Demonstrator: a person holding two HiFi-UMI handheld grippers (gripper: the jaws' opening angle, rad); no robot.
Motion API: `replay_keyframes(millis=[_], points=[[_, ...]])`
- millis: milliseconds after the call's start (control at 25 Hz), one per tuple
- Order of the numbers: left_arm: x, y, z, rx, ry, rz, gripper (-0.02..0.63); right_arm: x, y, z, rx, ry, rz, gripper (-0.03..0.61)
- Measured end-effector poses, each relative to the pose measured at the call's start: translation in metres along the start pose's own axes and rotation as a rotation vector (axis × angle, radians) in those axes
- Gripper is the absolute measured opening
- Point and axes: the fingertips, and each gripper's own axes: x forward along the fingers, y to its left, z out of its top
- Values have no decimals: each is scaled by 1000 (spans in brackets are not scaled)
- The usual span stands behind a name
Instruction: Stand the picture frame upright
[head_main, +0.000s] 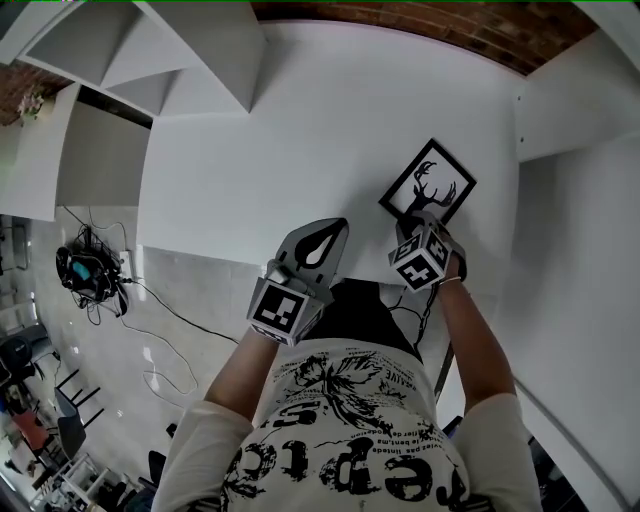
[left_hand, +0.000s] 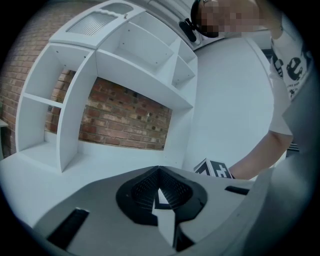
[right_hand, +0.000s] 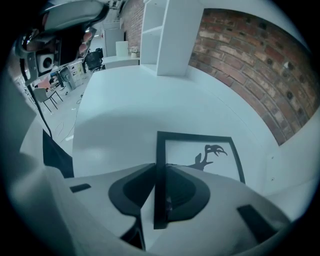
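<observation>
Gripping frame (head_main: 428, 185) by its black border with right tool (right_hand: 159, 170), jaws narrow and clamped on it; frame sits at front right corner of surface (head_main: 300, 130), deer print facing up. Left tool (left_hand: 159, 175) closed, empty, at front edge

No text I can read for certain: the person's shirt (head_main: 345, 440) has big black lettering, upside down and too warped.
</observation>
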Motion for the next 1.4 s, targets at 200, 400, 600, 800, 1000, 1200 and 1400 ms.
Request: replay_keyframes(millis=[200,400,600,800,1000,1200,1400], points=[[-27,-15,5,16,-60,-33,12,-7,31,-5,-26,-5,3,74],[-47,-19,-6,22,-51,-20,12,-11,56,-6,-63,-21,18,74],[-65,-27,-26,21,-24,11,12,-19,78,-15,-108,-41,44,74],[-74,-35,-31,4,-3,53,12,-27,94,-22,-149,-53,62,74],[-81,-54,-46,-14,10,70,11,-36,114,-34,-192,-67,81,74],[-83,-78,-58,-121,1,89,12,-41,130,-54,-227,-92,110,74],[-87,-94,-82,-98,56,99,11,-48,144,-69,-295,-109,134,74]])
